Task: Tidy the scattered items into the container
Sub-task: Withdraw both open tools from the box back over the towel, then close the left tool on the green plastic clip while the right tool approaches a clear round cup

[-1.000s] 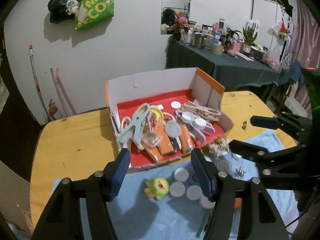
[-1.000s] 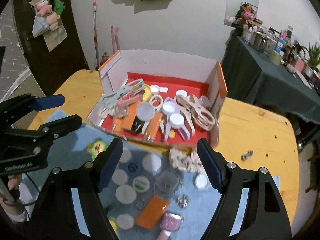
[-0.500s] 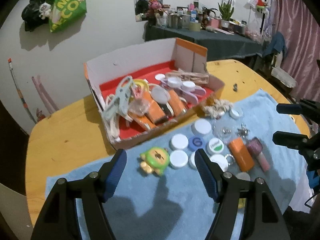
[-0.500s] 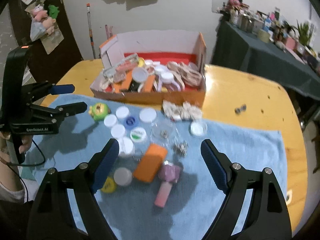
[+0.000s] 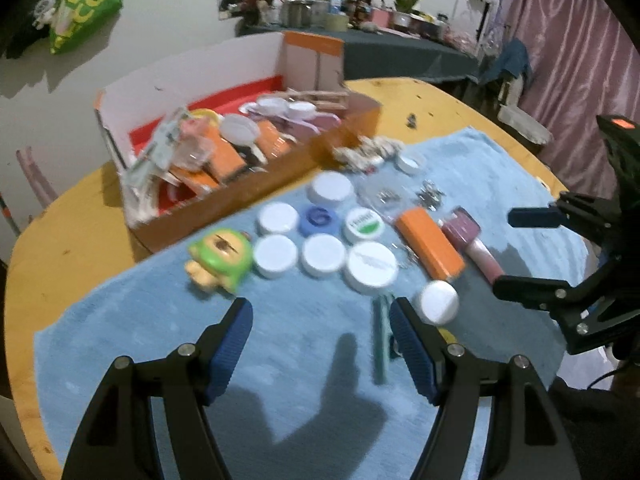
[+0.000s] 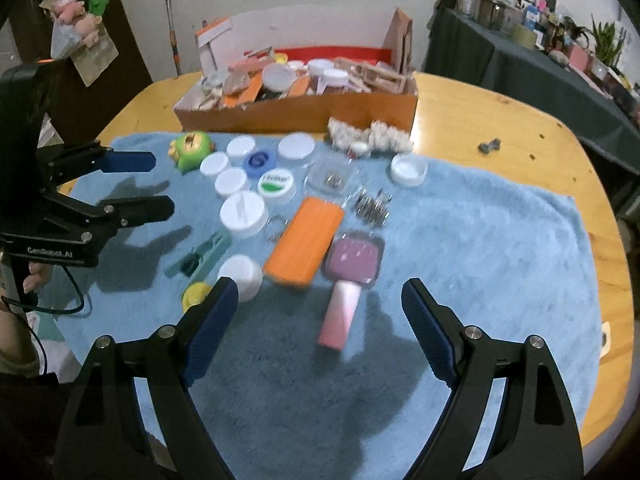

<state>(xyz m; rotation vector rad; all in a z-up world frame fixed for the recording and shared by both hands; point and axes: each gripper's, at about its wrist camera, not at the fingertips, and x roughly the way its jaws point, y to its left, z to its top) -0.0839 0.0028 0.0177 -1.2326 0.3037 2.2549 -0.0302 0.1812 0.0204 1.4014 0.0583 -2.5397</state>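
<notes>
Cardboard box at the far edge of the blue towel, on the wooden table; its long axis runs left to right across the right wrist view, open side up, filled with pegs, lids and orange packets. The scattered items lie on the towel in front of it. The orange packet lies flat, long axis running from near left to far right, just beside the pink brush, whose handle points toward the camera and whose head points toward the box. The green clip lies slantwise left of the orange packet. The green toy sits at the left end of the cluster of white lids; one blue cap bears a white "G", and another lid has a green-and-white label too blurred to read.

Left gripper: raised over the near towel, aimed toward the box, jaws spread wide, holding nothing. Its body reads "GenRobot.AI" in the right wrist view. Right gripper: raised over the near edge of the towel, aimed toward the box, jaws spread wide and empty.
</notes>
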